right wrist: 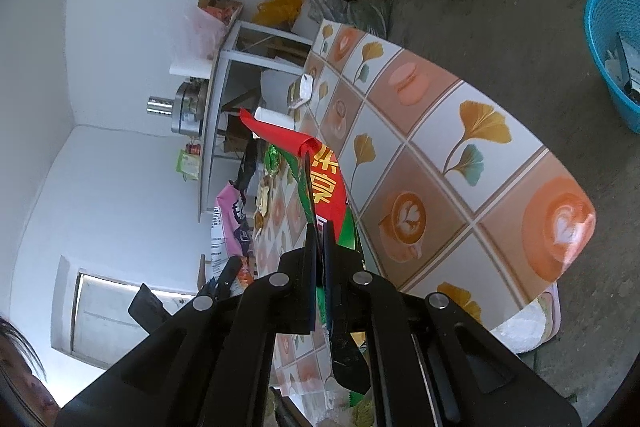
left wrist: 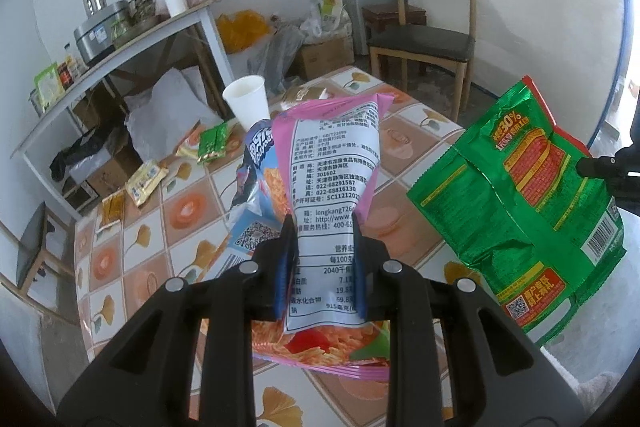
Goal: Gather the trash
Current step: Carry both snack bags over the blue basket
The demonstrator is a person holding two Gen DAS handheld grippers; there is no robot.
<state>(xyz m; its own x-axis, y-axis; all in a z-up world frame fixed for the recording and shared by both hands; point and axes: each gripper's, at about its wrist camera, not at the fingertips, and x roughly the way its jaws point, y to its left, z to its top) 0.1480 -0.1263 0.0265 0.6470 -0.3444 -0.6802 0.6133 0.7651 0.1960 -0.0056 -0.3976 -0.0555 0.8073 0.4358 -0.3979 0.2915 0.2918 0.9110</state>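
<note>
My left gripper (left wrist: 325, 227) is shut on a pink snack bag (left wrist: 334, 187), held upright above the table; a blue bag (left wrist: 256, 187) sits pressed behind it on the left. In the left wrist view a green and red snack bag (left wrist: 520, 203) hangs at the right, gripped by the right gripper. My right gripper (right wrist: 319, 227) is shut on that green and red bag (right wrist: 320, 183), seen edge-on. The pink bag (right wrist: 226, 227) shows at the left of the right wrist view. Small wrappers (left wrist: 146, 181) and green packets (left wrist: 214, 143) lie on the table's far left.
The patterned table (left wrist: 160, 227) carries a white paper cup (left wrist: 248, 101). A blue basket (right wrist: 612, 51) stands on the floor beyond the table. A wooden chair (left wrist: 428, 39), cardboard boxes and a cluttered white shelf (left wrist: 104, 63) stand around. A person's head is at the lower left corner.
</note>
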